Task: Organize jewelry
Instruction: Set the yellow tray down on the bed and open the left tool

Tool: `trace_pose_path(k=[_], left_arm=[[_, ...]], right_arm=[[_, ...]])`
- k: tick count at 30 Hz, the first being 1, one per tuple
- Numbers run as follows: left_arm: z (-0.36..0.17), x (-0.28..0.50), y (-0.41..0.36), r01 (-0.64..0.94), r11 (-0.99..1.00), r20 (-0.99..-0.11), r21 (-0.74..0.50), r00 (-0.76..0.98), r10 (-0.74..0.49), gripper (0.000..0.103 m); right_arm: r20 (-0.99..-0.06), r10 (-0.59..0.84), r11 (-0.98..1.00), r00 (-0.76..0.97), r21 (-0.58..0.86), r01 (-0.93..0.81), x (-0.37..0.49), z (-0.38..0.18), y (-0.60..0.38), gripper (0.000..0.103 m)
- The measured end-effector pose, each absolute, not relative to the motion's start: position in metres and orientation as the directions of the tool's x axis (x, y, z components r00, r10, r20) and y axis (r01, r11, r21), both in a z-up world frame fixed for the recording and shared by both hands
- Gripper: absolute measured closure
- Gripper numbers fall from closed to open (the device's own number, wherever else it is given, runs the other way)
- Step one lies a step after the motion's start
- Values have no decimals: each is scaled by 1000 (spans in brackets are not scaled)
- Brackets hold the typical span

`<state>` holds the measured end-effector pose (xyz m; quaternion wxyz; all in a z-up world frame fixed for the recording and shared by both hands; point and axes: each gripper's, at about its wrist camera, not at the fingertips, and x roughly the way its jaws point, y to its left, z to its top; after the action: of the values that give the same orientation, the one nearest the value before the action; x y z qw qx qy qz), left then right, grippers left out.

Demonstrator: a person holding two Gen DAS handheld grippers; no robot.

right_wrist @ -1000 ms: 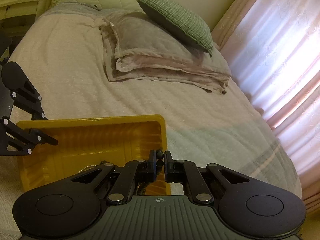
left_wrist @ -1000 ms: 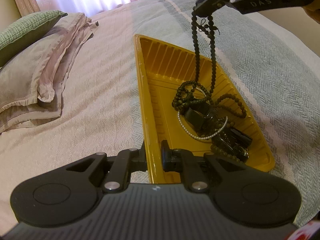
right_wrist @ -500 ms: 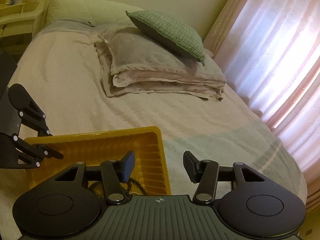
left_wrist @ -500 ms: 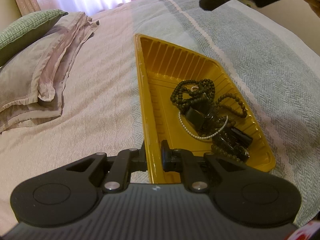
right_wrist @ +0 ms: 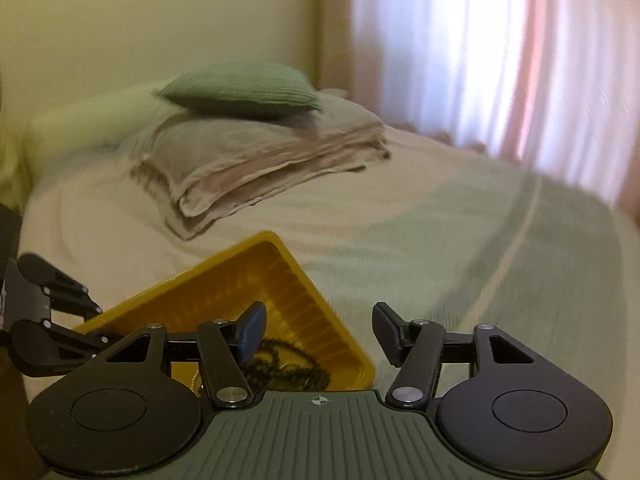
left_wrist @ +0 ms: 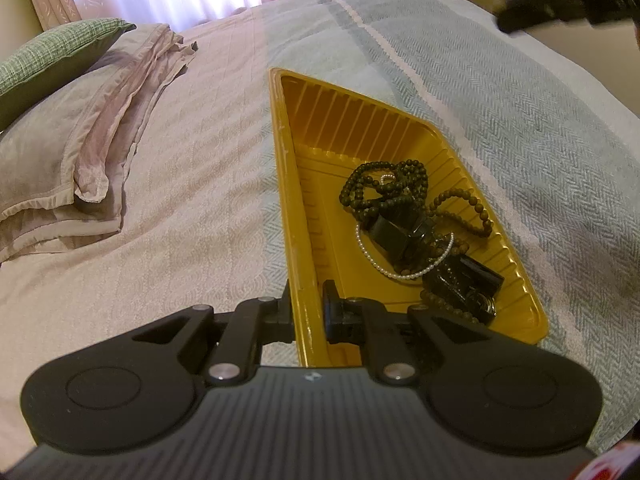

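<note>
A bed point(left_wrist: 168, 216) fills both views, its cover pale pink on the left and grey-green herringbone on the right. At its far left lie a folded pink blanket point(left_wrist: 68, 160) and a green cushion point(left_wrist: 52, 56) on top of it; curtains point(right_wrist: 500, 64) hang behind.

A yellow tray point(left_wrist: 360, 128) sits on the cover, its ribbed walls running from the near edge away to a far corner. The jewelry point(left_wrist: 416, 236) is heaped in the tray's near right part: dark bead strands point(left_wrist: 380, 184), a white pearl string point(left_wrist: 372, 256) and black boxy pieces point(left_wrist: 464, 280), all tangled and touching.

The left gripper point(left_wrist: 306, 312) is clamped on the tray's near left rim, one finger outside the wall and one inside.

The right gripper point(right_wrist: 318, 332) hangs above the tray's right side; its jaws have just been opening and stand wide apart with nothing between them. In the left view it is only a dark blur at the top right.
</note>
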<state>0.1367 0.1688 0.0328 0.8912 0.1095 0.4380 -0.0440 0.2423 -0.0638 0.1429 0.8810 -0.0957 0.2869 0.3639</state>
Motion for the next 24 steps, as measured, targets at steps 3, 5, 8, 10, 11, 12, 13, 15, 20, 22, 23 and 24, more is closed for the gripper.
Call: trace_pose_path(k=[3,5,8,10,11,12,13,15,20,22,23,24], left_arm=[[32,137,169,175,972,-790,155,612,16,93],[32,137,170,174,973,-790,154,613,15,93],[32,137,171,172,975,-790,143,613,8,93],[31,138,175,167,978,-792,126,610,-2,92],[31,138,178,162,980,-794,115,608,-7,92],[30,138,181,157,981,-795,109,606,-9,91],[31,138,184,148,983,-794,106,607,-6,89],[30,137,192,121,988,-792,99,610,5,88],[28,130,207,80,994,-793,77,609,13,86],[30,126,211,64,996,-786,68,618,14,82],[31,123,212,57,997,-781,59,625,10,82],[33,120,214,50,997,-774,51,633,7,82]], right_arm=[[-585,582,749,565,114,-653,237,126,-88,39],[-580,580,774,572,172,-610,231,116,-105,38],[-571,586,799,575,287,-528,218,98,-130,38],[-572,580,810,581,324,-489,208,91,-140,37],[-573,574,815,585,334,-473,203,87,-144,37],[-575,570,819,587,341,-461,197,84,-147,37],[-574,570,820,588,349,-453,193,82,-150,37],[-569,570,821,593,374,-430,185,78,-158,37],[-577,542,840,610,398,-369,173,68,-170,37],[-584,536,843,609,404,-354,170,64,-175,37],[-588,534,844,607,409,-347,167,63,-177,37],[-589,534,844,607,415,-340,165,61,-179,37]])
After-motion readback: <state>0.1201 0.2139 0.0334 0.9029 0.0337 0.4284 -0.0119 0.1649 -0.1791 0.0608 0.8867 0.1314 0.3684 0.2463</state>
